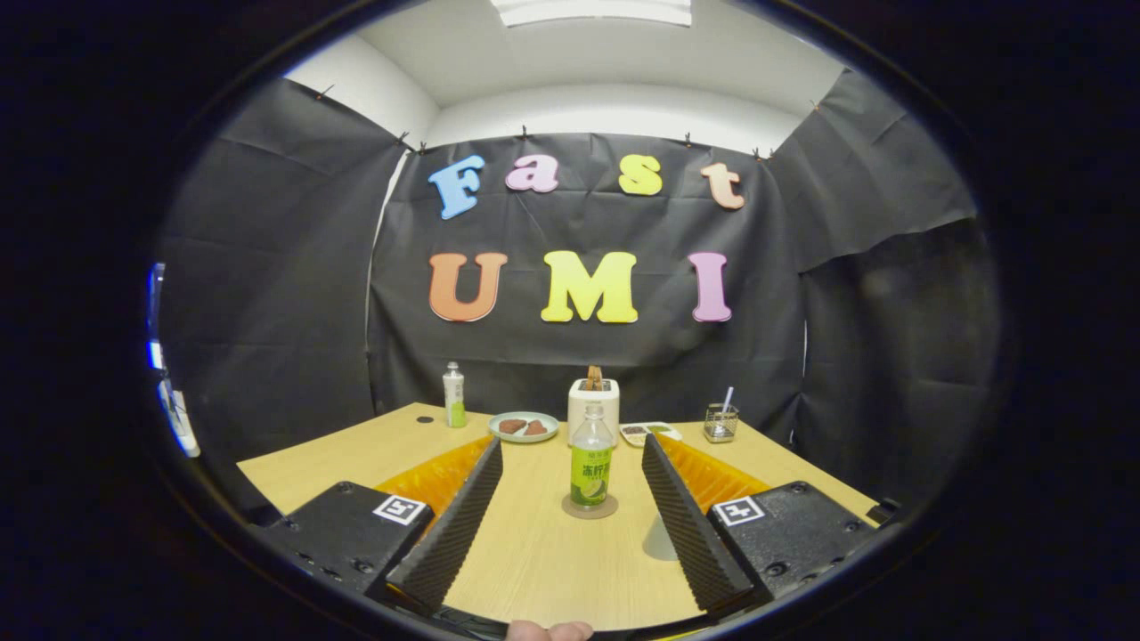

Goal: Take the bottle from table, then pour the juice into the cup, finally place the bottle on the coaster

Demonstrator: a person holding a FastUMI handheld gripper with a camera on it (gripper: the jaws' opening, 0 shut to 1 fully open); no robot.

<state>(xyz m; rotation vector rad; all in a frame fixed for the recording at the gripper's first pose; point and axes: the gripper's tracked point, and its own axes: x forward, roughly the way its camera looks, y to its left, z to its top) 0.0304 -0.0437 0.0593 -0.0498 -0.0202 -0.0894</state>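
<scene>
My tool (570, 525) is released: its two fingers (454, 525) stand wide apart over the counter (534, 561) and grip nothing. A fingertip of my hand (548, 631) shows at the near rim, below the fingers. Directly ahead, on the centre line between the fingers and level with their tips, the bottle (590, 467) stands upright, its long axis vertical, clear of both fingers. It rests on the coaster (590, 507), a round disc showing around its base. A pale shape (661, 539) sits on the counter against the inner side of the right finger; it may be the cup, but I cannot tell. Judging from this layout, the bottle is already on the coaster, so either the task is at its end or the grasp has not begun. If a grasp is due, the move is a straight advance along the finger axis, no sideways correction needed. Beyond the bottle stands a toaster (593, 405), with a plate (524, 426) to its left and a tray (648, 433) to its right. Farther out are a second bottle (454, 395) and a wire holder (720, 422).
</scene>
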